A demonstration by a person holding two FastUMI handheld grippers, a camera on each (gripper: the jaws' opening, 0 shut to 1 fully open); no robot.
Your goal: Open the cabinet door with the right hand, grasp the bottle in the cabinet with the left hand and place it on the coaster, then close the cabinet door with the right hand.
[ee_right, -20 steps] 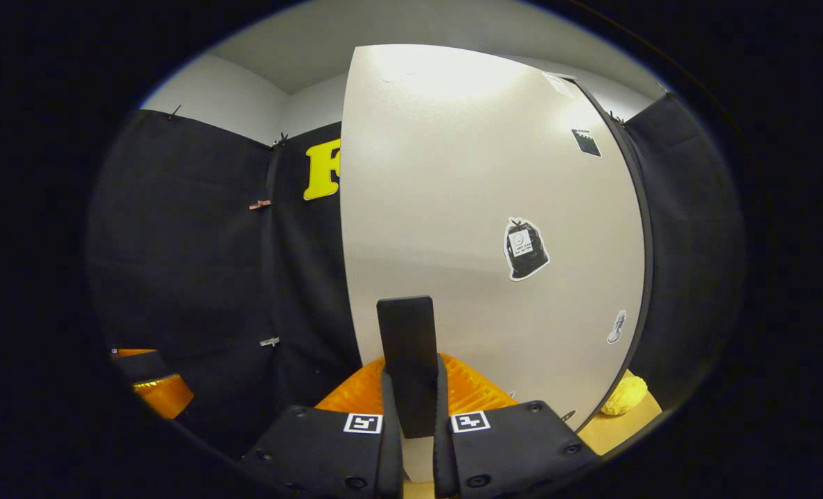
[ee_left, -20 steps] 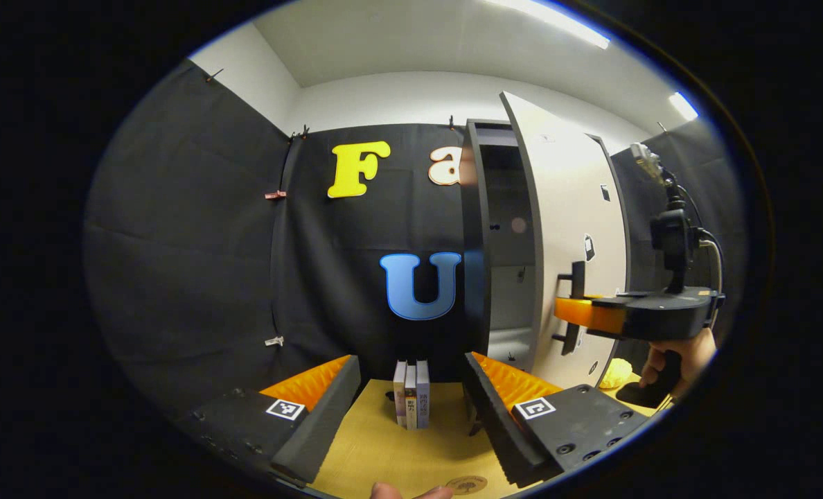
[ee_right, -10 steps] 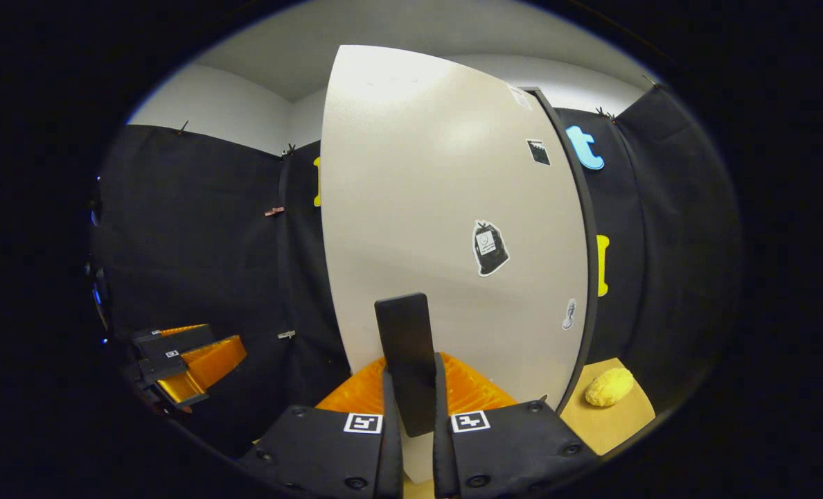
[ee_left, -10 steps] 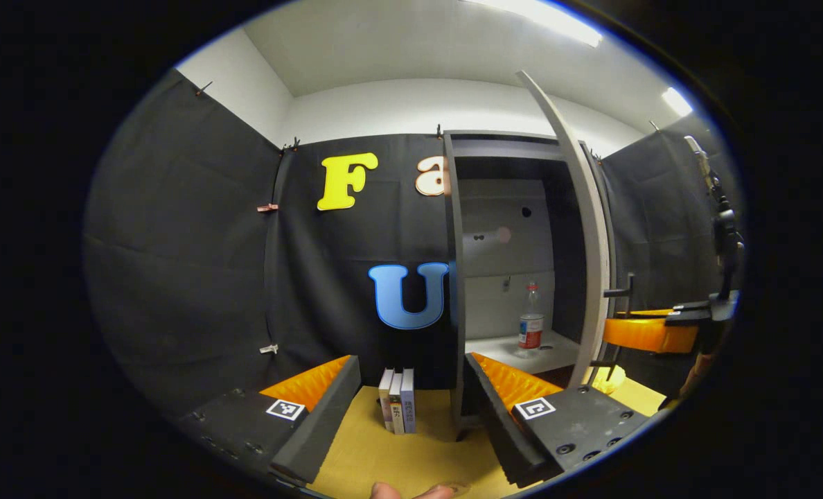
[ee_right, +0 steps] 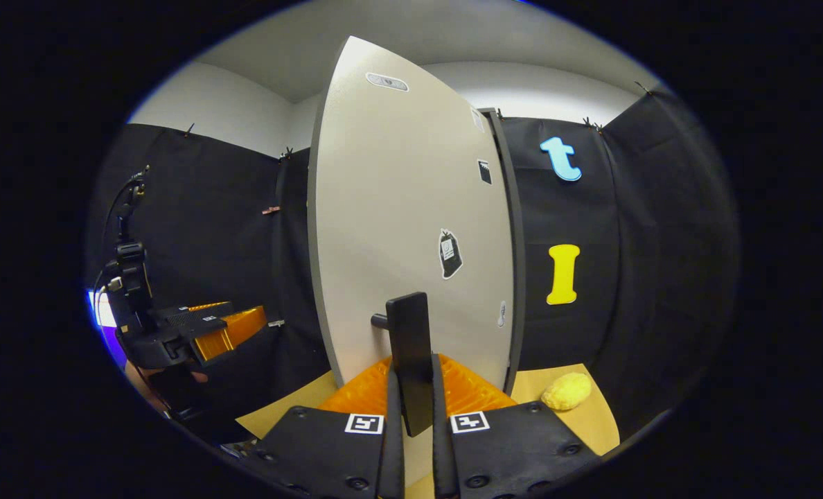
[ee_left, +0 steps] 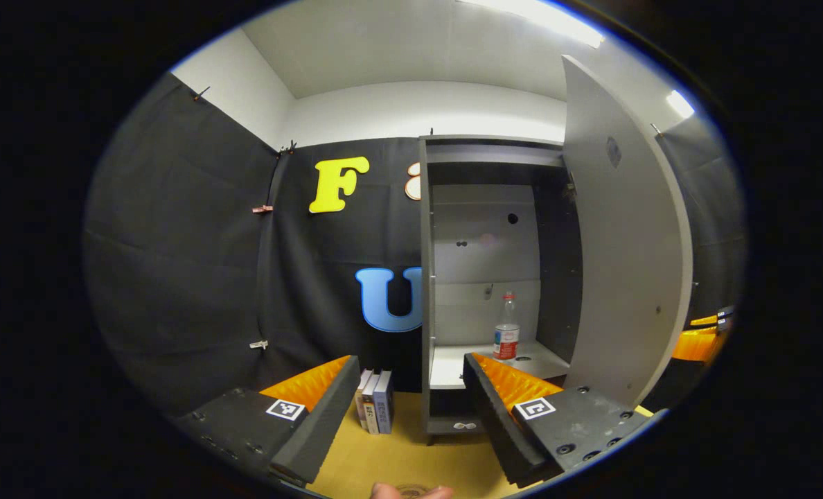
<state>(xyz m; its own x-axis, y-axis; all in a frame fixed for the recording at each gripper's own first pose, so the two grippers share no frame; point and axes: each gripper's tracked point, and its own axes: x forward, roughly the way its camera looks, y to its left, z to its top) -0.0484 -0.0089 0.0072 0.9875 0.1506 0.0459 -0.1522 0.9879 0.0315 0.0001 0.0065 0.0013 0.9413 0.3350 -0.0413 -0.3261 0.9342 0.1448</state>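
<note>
Left gripper view: left gripper [ee_left: 411,388] spread wide, holding nothing. Cabinet door [ee_left: 626,263] swung open at right. Bottle [ee_left: 506,336] upright on cabinet shelf [ee_left: 453,360], far side. Books [ee_left: 375,410] on counter [ee_left: 397,457].

Right gripper view: right gripper [ee_right: 411,409] pinching door handle [ee_right: 410,360]. Yellow object [ee_right: 567,391] at right on counter.

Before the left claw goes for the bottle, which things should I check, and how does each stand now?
1. Cabinet door swung wide open: ok.
2. Bottle upright on the shelf, nothing standing in front of it: ok.
3. Left claw open and empty: ok.
4. Right claw shut on the door handle, holding the door: ok.
5. Books on the table stand left of the cabinet opening, off the path: ok.
6. Coaster free: cannot tell.
</note>
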